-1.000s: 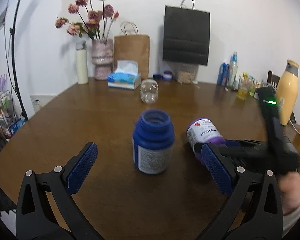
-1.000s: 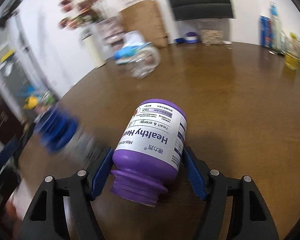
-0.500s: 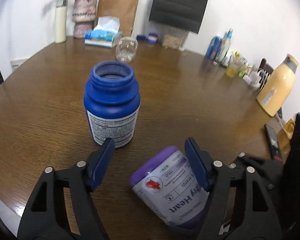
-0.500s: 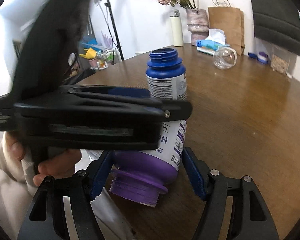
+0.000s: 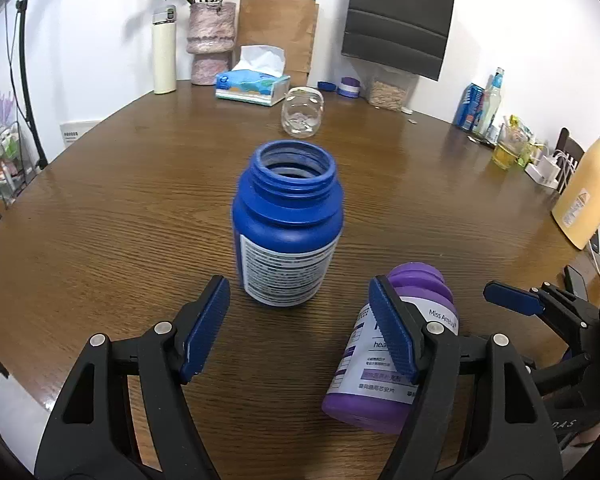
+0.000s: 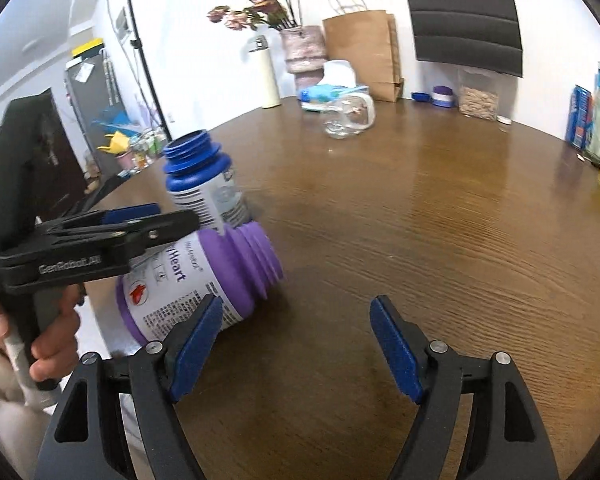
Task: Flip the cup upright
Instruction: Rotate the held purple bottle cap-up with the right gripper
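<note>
A purple bottle (image 5: 384,360) (image 6: 204,276) with a white label lies on its side on the wooden table (image 5: 100,220), its open mouth pointing away from both cameras. My left gripper (image 5: 300,332) is open; its right finger (image 5: 392,332) overlaps the bottle and nothing is between the fingers. In the right wrist view a hand holds that gripper (image 6: 100,240) across the top of the bottle. My right gripper (image 6: 296,348) is open and empty, the bottle just beyond its left finger (image 6: 196,344). A blue bottle (image 5: 288,224) (image 6: 204,184) stands upright, mouth open.
A clear glass jar (image 5: 302,112) lies further back, near a tissue box (image 5: 252,86), a vase (image 5: 210,40), a white flask (image 5: 164,52) and paper bags. A yellow jug (image 5: 588,192) and drinks stand at the right. The table's edge is close at the lower left.
The right gripper has opened and let go of the purple bottle, whose mouth now points away from it. The left gripper, which framed the bottle, now has it to the right of its fingers.
</note>
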Motion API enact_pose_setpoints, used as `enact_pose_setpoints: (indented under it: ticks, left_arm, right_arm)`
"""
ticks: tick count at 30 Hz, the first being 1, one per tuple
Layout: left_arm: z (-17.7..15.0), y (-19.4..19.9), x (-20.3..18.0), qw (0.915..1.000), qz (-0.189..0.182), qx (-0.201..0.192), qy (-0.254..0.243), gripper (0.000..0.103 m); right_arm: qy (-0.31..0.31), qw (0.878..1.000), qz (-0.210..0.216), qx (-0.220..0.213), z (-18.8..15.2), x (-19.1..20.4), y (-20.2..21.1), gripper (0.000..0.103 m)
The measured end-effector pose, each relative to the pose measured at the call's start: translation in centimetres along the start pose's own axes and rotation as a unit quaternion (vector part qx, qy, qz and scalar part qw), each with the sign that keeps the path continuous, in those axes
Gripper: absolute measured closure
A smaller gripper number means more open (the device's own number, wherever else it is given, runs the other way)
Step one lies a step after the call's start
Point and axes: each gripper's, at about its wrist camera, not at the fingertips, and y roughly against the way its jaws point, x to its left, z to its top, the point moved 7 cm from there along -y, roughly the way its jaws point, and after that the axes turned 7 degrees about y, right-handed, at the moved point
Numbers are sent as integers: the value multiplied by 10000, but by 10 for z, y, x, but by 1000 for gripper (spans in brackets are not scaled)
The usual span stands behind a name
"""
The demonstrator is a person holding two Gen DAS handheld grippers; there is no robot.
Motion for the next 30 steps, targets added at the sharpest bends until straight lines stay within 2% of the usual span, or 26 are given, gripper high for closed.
enact_pose_setpoints:
  ticks: [3, 4, 6, 7, 8, 10, 11, 12, 13, 15, 16, 18, 20, 23, 24, 26, 27, 30]
  left_arm:
    - [1, 3, 1, 9998, -138, 121, 56, 34]
    - [0, 6, -3, 9989, -399, 227, 88, 32]
    - [-3, 6, -14, 9931, -1026, 538, 191, 20]
    - [-8, -1, -27, 9843, -1500, 923, 145, 13]
    - [-13, -8, -35, 9795, -1629, 1185, 15, 13]
    - [-23, -29, -48, 9755, -1391, 1671, -323, 16]
    - [-29, -42, -53, 9725, -1207, 1934, -482, 25]
    - [-26, -44, -57, 9759, -1062, 1795, -646, 42]
    - [-24, -44, -63, 9759, -1053, 1747, -781, 42]
    - [-22, -47, -71, 9721, -1208, 1896, -669, 42]
    - [-19, -45, -74, 9740, -1235, 1806, -581, 42]
    - [-11, -38, -81, 9788, -1193, 1494, -728, 42]
    - [1, -26, -91, 9834, -1216, 976, -930, 42]
    - [34, -7, -108, 9838, -1411, 147, -1093, 42]
    - [48, -3, -110, 9820, -1494, -72, -1157, 42]
    - [77, 9, -119, 9724, -1771, -767, -1310, 42]
    - [90, 12, -124, 9678, -1796, -1069, -1404, 42]
    - [119, 14, -134, 9564, -1719, -1628, -1713, 42]
  right_arm:
    - [-4, 10000, -24, 2, 0, 0, 0, 22]
    - [-28, 10000, -58, 12, 0, -2, 0, 22]
    - [-155, 9998, -126, -14, -2, -7, 2, 22]
    - [-266, 9995, -143, -36, -4, -12, 5, 22]
    - [-338, 9993, -144, -53, -6, -14, 7, 22]
    - [-515, 9984, -227, -97, -8, -24, 13, 22]
    - [-569, 9979, -288, -120, -8, -28, 16, 22]
    - [-613, 9975, -327, -137, -6, -33, 17, 22]
    - [-671, 9969, -371, -152, -7, -37, 20, 22]
    - [-796, 9957, -447, -182, -10, -43, 27, 22]
    - [-843, 9952, -461, -202, -11, -46, 29, 22]
    - [-923, 9942, -446, -330, -10, -48, 36, 22]
    - [-998, 9931, -363, -489, -3, -50, 43, 22]
    - [-1088, 9900, 19, -898, 22, -53, 57, 22]
    - [-1117, 9876, 221, -1085, 37, -54, 64, 22]
    - [-1183, 9795, 613, -1509, 70, -58, 76, 22]
    - [-1265, 9719, 921, -1760, 93, -62, 83, 22]
    - [-1387, 9611, 1380, -1951, 137, -72, 83, 18]
